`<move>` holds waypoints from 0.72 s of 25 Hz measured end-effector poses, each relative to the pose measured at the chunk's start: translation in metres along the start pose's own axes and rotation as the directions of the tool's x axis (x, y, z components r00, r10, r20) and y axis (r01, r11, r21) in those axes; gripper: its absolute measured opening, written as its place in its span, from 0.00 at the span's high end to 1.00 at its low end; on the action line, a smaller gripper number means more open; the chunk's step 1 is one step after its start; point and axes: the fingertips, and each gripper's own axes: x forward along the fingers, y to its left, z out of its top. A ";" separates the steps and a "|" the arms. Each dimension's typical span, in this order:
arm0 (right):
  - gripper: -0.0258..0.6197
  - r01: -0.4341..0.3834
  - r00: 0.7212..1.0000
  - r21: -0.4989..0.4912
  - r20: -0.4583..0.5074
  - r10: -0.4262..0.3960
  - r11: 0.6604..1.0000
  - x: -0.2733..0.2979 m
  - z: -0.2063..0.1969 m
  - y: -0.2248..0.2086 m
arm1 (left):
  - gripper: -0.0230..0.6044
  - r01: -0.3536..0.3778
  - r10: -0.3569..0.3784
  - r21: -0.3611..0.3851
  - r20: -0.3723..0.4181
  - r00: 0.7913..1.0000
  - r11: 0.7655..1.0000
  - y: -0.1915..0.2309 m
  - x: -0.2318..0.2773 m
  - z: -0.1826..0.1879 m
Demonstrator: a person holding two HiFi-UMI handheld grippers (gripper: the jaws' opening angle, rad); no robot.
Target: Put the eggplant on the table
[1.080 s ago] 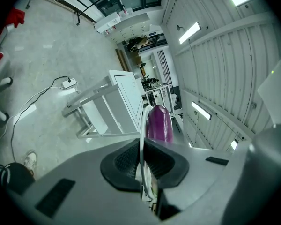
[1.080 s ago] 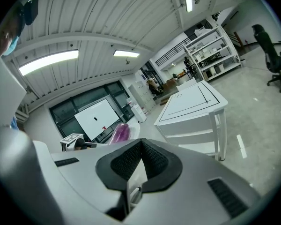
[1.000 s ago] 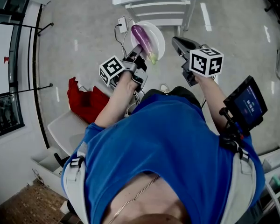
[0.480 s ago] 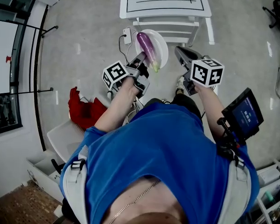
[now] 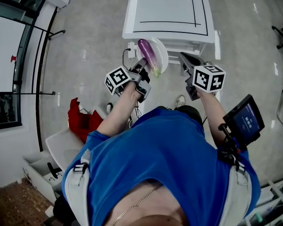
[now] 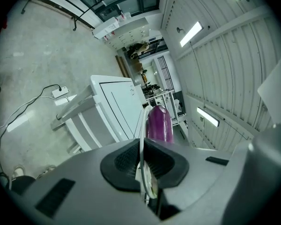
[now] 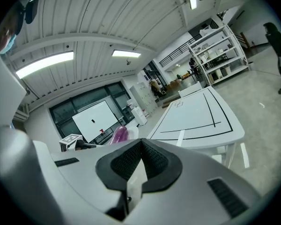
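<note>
Plate [image 5: 163,55] rim clamped in left gripper [image 6: 143,161], eggplant [image 6: 159,123] partly hidden behind jaws, right gripper [image 7: 139,163] closed, empty.

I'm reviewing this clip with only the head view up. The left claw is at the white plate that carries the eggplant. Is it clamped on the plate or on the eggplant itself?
Observer: On the plate. In the left gripper view, the left claw is shut on the thin rim of the white plate. The eggplant lies beyond the pads, untouched.
Operator: And the right claw? From above, its marker cube hides the pads.
Observer: In the right gripper view, the right claw is shut, pad against pad, with nothing between them.
</note>
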 end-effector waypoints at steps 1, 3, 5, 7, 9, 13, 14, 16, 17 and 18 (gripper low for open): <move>0.96 -0.001 1.000 -0.003 -0.001 0.001 1.000 0.001 0.000 -0.001 | 0.92 -0.003 0.003 0.002 0.004 1.000 1.000 0.001 0.001 0.002; 0.96 -0.004 1.000 -0.006 -0.002 0.004 1.000 0.006 0.002 -0.003 | 0.92 -0.007 0.007 0.005 0.010 1.000 1.000 0.002 0.004 0.008; 0.96 -0.008 1.000 -0.009 -0.003 0.008 1.000 0.011 0.004 -0.004 | 0.92 -0.011 0.011 0.005 0.017 1.000 1.000 0.001 0.006 0.014; 0.96 -0.011 1.000 -0.011 -0.005 0.011 1.000 0.014 0.005 -0.004 | 0.92 -0.014 0.014 0.009 0.020 1.000 1.000 0.001 0.007 0.019; 0.96 -0.009 1.000 -0.010 -0.006 0.009 1.000 0.016 0.004 -0.006 | 0.92 -0.015 0.015 0.011 0.019 1.000 1.000 0.002 0.009 0.022; 0.96 0.003 1.000 -0.004 -0.002 -0.003 1.000 0.019 0.005 -0.012 | 0.92 -0.018 0.018 0.015 0.010 1.000 1.000 0.002 0.016 0.026; 0.96 0.007 1.000 -0.003 -0.001 -0.007 1.000 0.019 0.006 -0.013 | 0.92 -0.018 0.018 0.017 0.006 1.000 1.000 0.001 0.018 0.027; 0.96 0.018 1.000 -0.002 0.005 -0.018 1.000 0.017 0.008 -0.016 | 0.92 -0.012 0.012 0.027 -0.003 1.000 1.000 -0.002 0.024 0.029; 0.96 0.024 1.000 -0.003 0.010 -0.023 1.000 0.017 0.010 -0.017 | 0.92 -0.007 0.007 0.034 -0.008 1.000 0.999 -0.005 0.028 0.031; 0.96 0.030 0.999 -0.005 0.015 -0.030 1.000 0.018 0.013 -0.019 | 0.92 -0.001 0.001 0.041 -0.015 1.000 0.999 -0.008 0.032 0.033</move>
